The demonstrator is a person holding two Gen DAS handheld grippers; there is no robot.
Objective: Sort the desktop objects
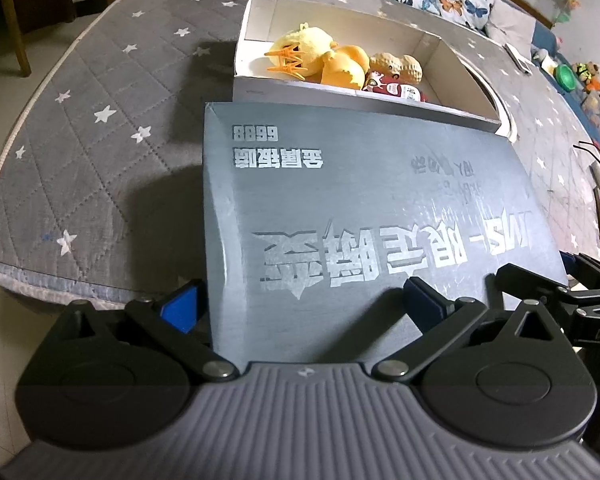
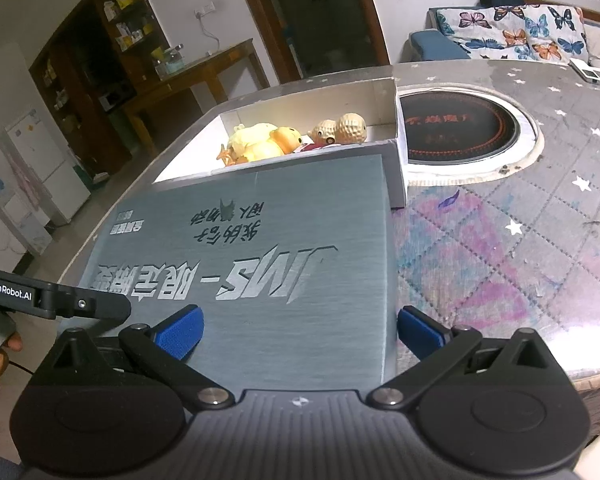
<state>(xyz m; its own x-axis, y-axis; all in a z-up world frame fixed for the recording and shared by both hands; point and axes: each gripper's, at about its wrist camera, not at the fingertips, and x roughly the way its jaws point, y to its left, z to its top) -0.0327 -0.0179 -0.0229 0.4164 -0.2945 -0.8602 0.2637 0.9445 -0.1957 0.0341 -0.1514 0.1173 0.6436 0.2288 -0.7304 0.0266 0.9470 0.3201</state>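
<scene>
A grey box lid printed with silver lettering lies tilted over the near part of an open white cardboard box, its far edge resting at the box's near wall. The left hand-held gripper has its blue-padded fingers spread wide on either side of the lid's near left corner, one pad outside the lid's edge and the other over its top face; they are not pressed together. The right hand-held gripper likewise straddles the lid's near right corner with its fingers apart, one pad over the top and one beside the right edge. Whether either pad actually presses the lid cannot be told.

Inside the box sit a yellow plush chick, a peanut-shaped toy and a small red item. The box stands on a tabletop covered by a grey star-patterned quilted cloth, just beside a round inset cooktop.
</scene>
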